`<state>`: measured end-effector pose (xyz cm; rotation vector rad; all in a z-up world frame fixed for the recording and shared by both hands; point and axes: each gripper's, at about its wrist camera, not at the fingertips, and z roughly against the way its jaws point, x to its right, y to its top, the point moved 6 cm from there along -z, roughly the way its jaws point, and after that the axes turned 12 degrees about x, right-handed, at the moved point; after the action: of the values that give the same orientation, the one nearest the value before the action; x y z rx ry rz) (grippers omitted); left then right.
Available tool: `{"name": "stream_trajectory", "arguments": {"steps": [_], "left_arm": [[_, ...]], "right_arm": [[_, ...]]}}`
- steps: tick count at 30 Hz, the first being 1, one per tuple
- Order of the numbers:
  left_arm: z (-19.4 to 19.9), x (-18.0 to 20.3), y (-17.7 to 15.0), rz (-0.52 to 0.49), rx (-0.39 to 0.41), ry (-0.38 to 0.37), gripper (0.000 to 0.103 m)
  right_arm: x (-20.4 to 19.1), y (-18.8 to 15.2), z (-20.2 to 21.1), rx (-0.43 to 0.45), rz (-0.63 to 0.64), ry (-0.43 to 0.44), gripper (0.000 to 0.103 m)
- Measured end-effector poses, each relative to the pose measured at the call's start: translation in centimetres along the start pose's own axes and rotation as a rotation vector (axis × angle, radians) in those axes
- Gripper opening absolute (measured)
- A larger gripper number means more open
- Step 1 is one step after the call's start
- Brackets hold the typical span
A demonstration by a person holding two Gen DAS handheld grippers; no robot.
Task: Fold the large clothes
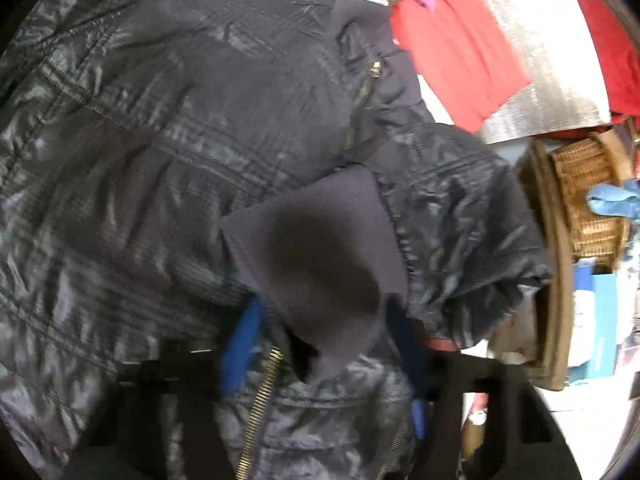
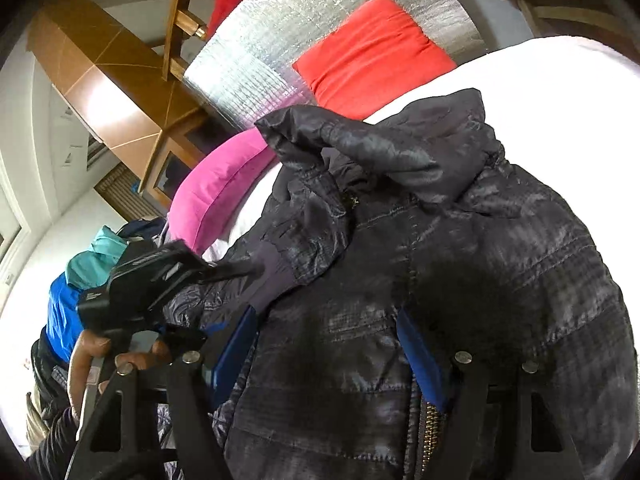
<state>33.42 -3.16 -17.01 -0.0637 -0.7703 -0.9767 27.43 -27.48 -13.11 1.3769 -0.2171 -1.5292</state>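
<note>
A black quilted jacket (image 1: 160,140) with a brass zipper lies spread on a white bed (image 2: 540,80) and fills both views. Its ribbed sleeve cuff (image 1: 320,264) sits between the blue pads of my left gripper (image 1: 328,352). In the right wrist view the left gripper (image 2: 236,270) pinches that cuff (image 2: 264,280), held by a person's hand (image 2: 88,364). My right gripper (image 2: 328,344) stands wide, with the jacket's bulky body (image 2: 460,260) bunched between its blue pads and hiding their tips. The hood (image 2: 400,148) lies crumpled at the jacket's top.
A red folded garment (image 2: 372,52) lies on a silver foil mat (image 2: 260,52) beyond the jacket, next to a pink cushion (image 2: 216,188). A pile of blue and teal clothes (image 2: 80,280) lies at the left. A wicker basket (image 1: 588,200) stands beside the bed.
</note>
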Motion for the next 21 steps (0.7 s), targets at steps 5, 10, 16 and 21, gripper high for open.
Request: {"name": "stream_trajectory", "arguments": {"steps": [5, 10, 16, 21], "left_arm": [[1.4, 0.0, 2.8, -0.120, 0.098, 0.117, 0.012], [5.4, 1.8, 7.6, -0.370, 0.313, 0.279, 0.011], [5.8, 1.1, 11.2, -0.450, 0.397, 0.379, 0.011], [7.1, -1.2, 11.8, -0.446, 0.399, 0.404, 0.011]], "right_arm": [[0.2, 0.0, 0.0, 0.004, -0.017, -0.001, 0.076], [0.3, -0.1, -0.1, 0.001, -0.013, -0.006, 0.076], [0.7, -0.3, -0.4, -0.006, -0.018, -0.011, 0.076], [0.8, -0.4, -0.5, -0.010, -0.023, -0.010, 0.076]]}}
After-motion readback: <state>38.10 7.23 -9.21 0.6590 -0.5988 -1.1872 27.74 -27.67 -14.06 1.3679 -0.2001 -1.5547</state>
